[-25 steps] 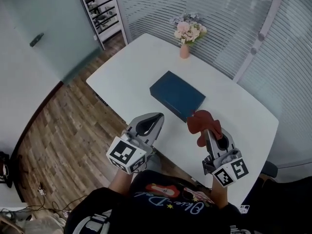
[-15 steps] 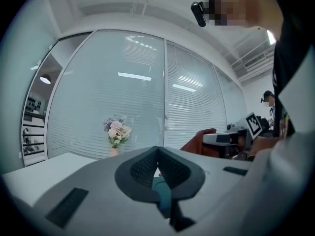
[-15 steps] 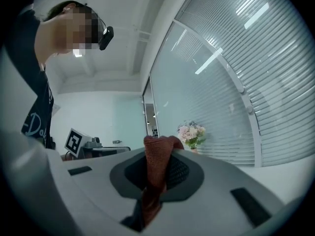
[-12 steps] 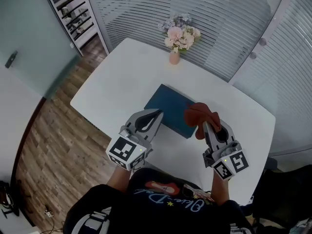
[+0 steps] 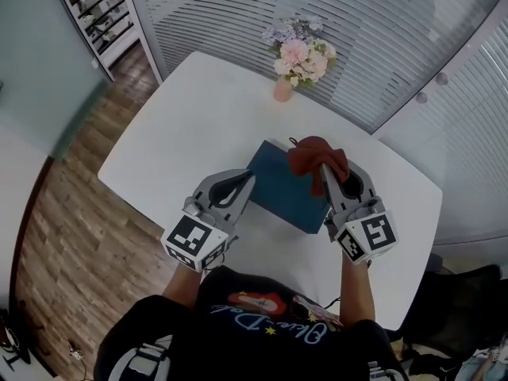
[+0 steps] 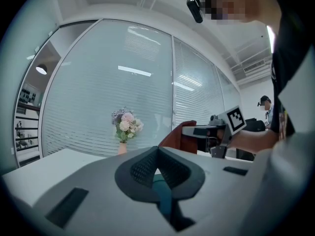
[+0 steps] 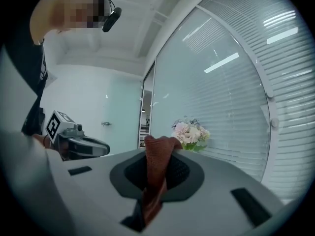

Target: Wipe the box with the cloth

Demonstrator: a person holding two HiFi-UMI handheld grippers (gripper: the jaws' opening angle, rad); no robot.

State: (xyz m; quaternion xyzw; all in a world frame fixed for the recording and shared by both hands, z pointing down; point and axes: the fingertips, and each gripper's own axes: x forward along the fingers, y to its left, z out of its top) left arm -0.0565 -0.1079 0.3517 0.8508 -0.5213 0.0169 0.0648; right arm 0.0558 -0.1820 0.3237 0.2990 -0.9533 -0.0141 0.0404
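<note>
A dark blue flat box (image 5: 282, 187) lies on the white table (image 5: 186, 125). My right gripper (image 5: 322, 170) is shut on a red cloth (image 5: 315, 156), which bunches over the box's far right corner. From the right gripper view the cloth (image 7: 153, 178) hangs pinched between the jaws of that gripper (image 7: 158, 149). At the box's near left edge, my left gripper (image 5: 248, 178) is shut. Seen from the left gripper view, its jaws (image 6: 157, 149) meet with a sliver of blue box (image 6: 162, 198) below them, and the cloth (image 6: 173, 138) shows ahead.
A pink vase of flowers (image 5: 295, 60) stands at the table's far edge, beyond the box. Glass walls with blinds curve behind the table. A shelf unit (image 5: 91, 6) and wooden floor (image 5: 71, 213) lie to the left.
The right gripper has carried the cloth forward from the near table edge onto the box's far right corner. The left gripper has come up to the box's left edge.
</note>
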